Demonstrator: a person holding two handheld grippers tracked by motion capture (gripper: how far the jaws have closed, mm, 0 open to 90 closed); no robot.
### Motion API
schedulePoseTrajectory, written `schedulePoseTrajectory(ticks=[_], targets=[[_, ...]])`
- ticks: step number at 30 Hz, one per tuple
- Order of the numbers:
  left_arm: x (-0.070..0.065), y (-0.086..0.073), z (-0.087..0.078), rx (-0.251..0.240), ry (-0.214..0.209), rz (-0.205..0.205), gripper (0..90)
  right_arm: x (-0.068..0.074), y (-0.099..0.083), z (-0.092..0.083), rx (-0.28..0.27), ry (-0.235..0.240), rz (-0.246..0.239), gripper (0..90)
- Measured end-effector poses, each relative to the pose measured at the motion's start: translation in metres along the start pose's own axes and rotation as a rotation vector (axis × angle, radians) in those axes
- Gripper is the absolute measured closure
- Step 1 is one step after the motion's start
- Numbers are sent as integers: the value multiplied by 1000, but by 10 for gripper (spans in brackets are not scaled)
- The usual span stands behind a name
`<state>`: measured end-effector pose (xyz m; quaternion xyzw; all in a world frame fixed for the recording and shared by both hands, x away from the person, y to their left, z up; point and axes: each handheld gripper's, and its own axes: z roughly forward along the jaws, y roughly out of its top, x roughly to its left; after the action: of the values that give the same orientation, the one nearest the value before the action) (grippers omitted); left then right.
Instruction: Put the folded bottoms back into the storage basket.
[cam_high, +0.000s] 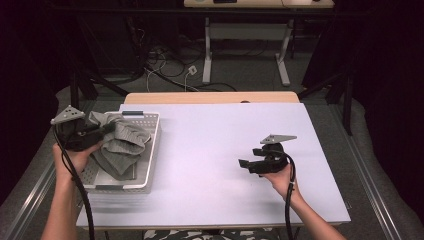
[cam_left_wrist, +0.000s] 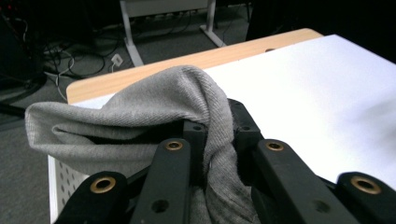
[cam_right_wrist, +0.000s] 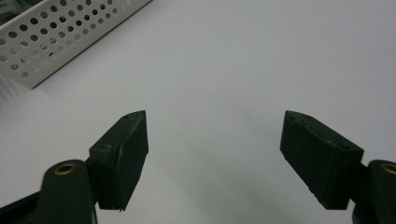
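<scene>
grey knit cloth (cam_high: 122, 142): mostly down in the white perforated basket (cam_high: 150, 150) at the left side of the table (cam_high: 225, 150), one fold pulled up at the basket's left edge
feel of it: soft, floppy, light by the look of it, ribbed knit so probably grippy enough, zero stiffness, will sag and trail from wherever it's pinched
where to grab: any raised fold or bunched ridge, not the flat bits lying against the basket floor; a thick pinch likely better than a thin edge, less chance of slipping out
left gripper (cam_left_wrist: 212, 140): jaws closed tight on a fold of the cloth, fabric draped up and over the tips in the left gripper view, squeezed in the narrow gap between them
left hand (cam_high: 75, 157): holding that gripper at the basket's left rim, jaws aimed in toward the pile
right gripper (cam_right_wrist: 215, 154): jaws spread wide, nothing between them, just bare white tabletop underneath, touching nothing as far as can be told
right gripper spot: well apart from the basket, over the right half of the table, basket corner peeking in at the top left of the right gripper view
snag risk: cloth catching on the basket rim if lifted, just a guess
</scene>
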<state>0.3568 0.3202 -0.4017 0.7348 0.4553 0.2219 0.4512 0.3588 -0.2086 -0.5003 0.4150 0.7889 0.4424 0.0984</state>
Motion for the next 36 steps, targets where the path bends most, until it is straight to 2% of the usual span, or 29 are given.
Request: schedulePoseTrajectory(ticks=[14,23,31,36], targets=[[19,-24,14,109,8,-44,797,1,-1,0,14,2,-4,230],[27,-40,22,192,33,-74,779,-3,-6,-7,25,-7,-7,224],[31,-50,26,253,75,-91,760,-8,-11,-18,25,-23,0,223],[33,-59,36,327,109,-107,749,-8,-13,-23,21,-29,4,223]])
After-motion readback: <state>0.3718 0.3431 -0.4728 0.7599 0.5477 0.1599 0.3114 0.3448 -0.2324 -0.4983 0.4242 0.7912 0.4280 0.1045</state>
